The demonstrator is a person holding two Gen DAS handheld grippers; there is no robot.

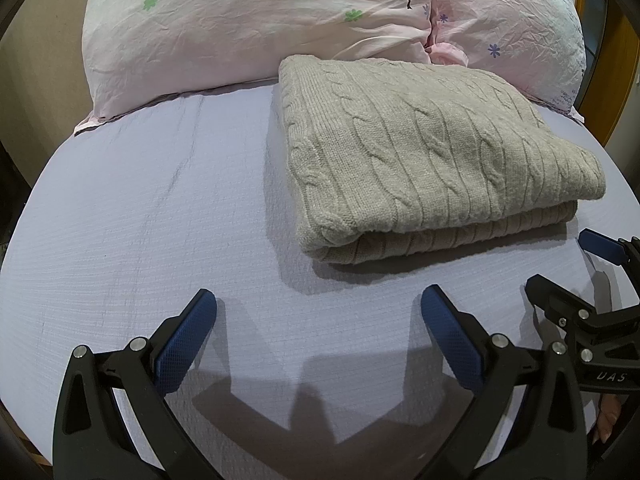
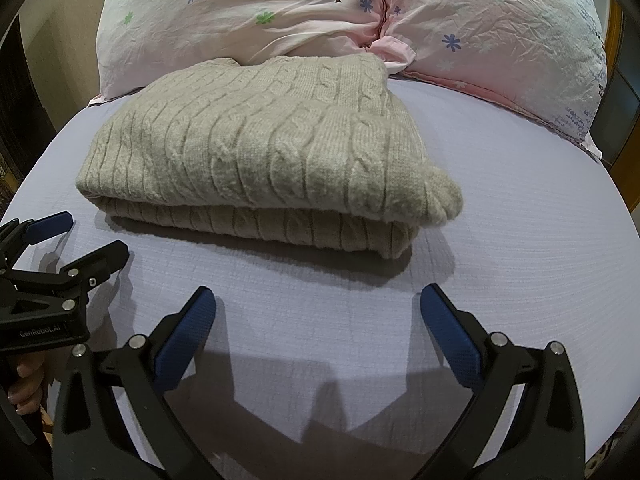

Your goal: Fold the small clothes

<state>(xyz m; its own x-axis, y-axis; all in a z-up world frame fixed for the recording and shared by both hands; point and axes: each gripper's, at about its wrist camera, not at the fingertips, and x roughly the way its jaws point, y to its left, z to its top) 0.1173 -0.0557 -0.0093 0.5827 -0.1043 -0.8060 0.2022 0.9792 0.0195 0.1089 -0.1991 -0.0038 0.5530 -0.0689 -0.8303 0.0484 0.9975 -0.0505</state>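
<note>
On your left tool (image 2: 60, 236), seen from the right wrist, the black body reads "GenRobot.AI". On your right tool (image 1: 576, 264), seen from the left wrist, only the letters "UAS" are legible.

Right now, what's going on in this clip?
A person holds two handheld grippers over a bed with a lavender sheet. A beige cable-knit sweater lies folded into a stacked rectangle in front of the floral pillows. The left gripper and right gripper are both open and empty, hovering short of the sweater's near edge and touching nothing. The fold looks done.
</note>
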